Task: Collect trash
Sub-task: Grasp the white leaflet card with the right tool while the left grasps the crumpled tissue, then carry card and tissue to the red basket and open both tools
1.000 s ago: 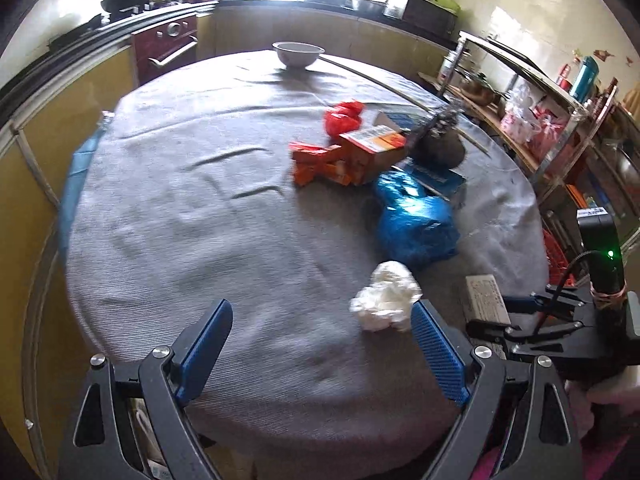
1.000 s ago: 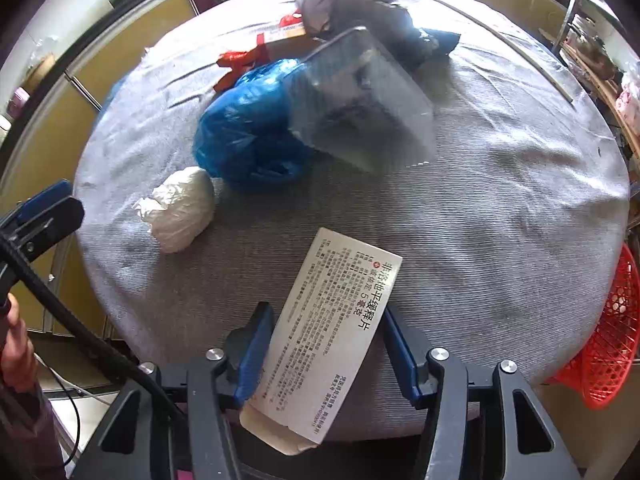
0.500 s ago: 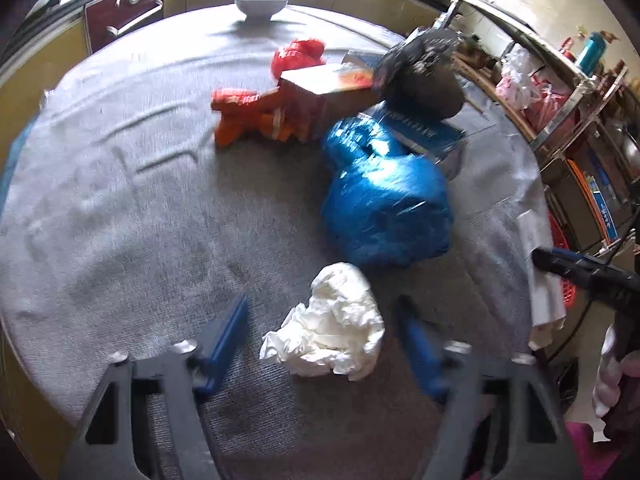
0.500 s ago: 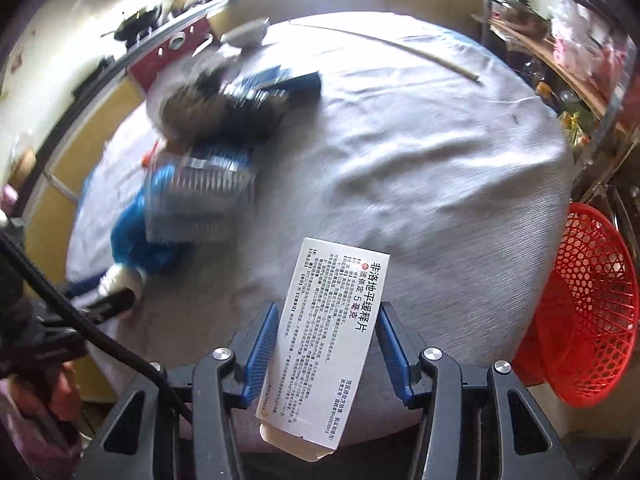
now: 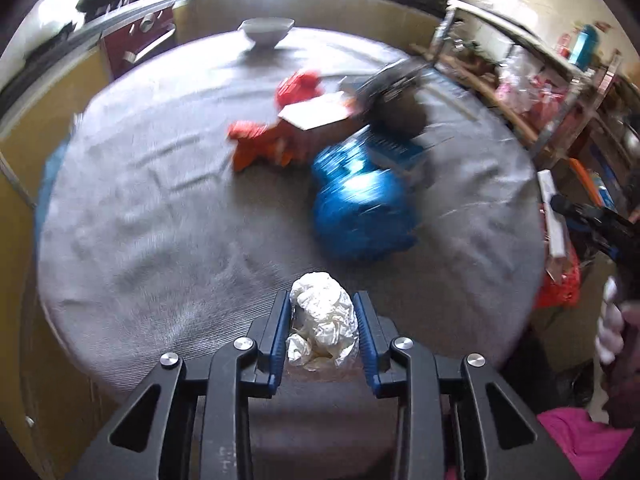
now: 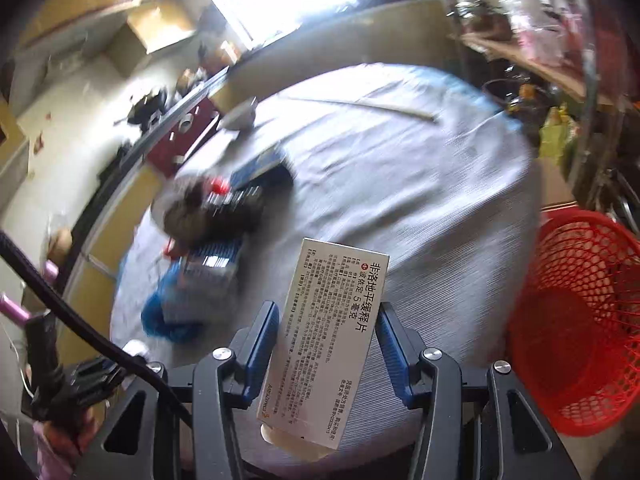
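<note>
My left gripper [image 5: 322, 300] is shut on a crumpled white paper wad [image 5: 322, 320] at the near edge of the round grey table [image 5: 160, 220]. My right gripper [image 6: 328, 312] is shut on a white medicine box [image 6: 332, 336] with printed text and holds it above the table's right edge. A red mesh basket [image 6: 576, 320] stands on the floor just right of the box. On the table lie a blue plastic bag [image 5: 360, 208], an orange carton and wrappers [image 5: 288, 132] and a dark bag [image 5: 396, 100].
A white bowl [image 5: 266, 32] sits at the table's far side. Metal shelves [image 5: 560, 80] with clutter stand to the right. Kitchen counters and a stove [image 5: 136, 40] run behind. The right gripper shows at the right edge of the left wrist view [image 5: 592, 220].
My left gripper moved onto the white wad and closed on it. My right gripper carried the box right, off the table's edge toward the red basket.
</note>
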Demonstrator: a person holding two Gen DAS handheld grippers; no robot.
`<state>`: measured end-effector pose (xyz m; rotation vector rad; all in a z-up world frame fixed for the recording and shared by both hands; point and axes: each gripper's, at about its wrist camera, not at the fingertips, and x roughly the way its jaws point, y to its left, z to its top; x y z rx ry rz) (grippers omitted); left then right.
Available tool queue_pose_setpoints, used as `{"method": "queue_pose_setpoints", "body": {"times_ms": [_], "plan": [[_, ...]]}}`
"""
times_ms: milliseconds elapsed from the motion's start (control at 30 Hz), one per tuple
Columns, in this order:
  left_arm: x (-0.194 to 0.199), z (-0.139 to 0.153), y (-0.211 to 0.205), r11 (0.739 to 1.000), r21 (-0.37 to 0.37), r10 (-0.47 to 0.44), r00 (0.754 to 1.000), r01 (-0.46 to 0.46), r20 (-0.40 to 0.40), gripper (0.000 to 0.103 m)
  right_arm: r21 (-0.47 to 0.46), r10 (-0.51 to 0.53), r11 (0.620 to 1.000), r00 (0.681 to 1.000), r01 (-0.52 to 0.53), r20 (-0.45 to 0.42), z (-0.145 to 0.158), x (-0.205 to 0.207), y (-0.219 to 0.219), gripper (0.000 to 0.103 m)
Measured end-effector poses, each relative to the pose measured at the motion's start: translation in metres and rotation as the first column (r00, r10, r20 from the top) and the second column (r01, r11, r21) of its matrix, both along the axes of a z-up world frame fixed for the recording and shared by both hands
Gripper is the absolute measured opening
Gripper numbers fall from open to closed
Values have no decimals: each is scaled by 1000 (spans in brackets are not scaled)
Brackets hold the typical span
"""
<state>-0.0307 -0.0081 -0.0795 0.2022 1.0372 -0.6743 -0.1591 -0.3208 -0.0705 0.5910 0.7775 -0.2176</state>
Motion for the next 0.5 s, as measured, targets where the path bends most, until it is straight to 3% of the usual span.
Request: {"method": "queue_pose_setpoints", "body": {"times_ms": [167, 333, 500], "plan": [[-32, 52, -52, 985, -31, -169, 981, 172, 93, 33, 2, -136, 991, 989, 136, 59, 11, -44, -52, 53], [-60, 70, -156, 924, -42, -373, 919, 381, 124, 33, 5, -283, 959, 956, 284, 77, 10, -98, -101, 53], [-84, 60, -259, 848, -44, -523, 847, 528, 97, 33, -4, -397, 917, 914, 399, 81, 5, -146, -135, 53]]}}
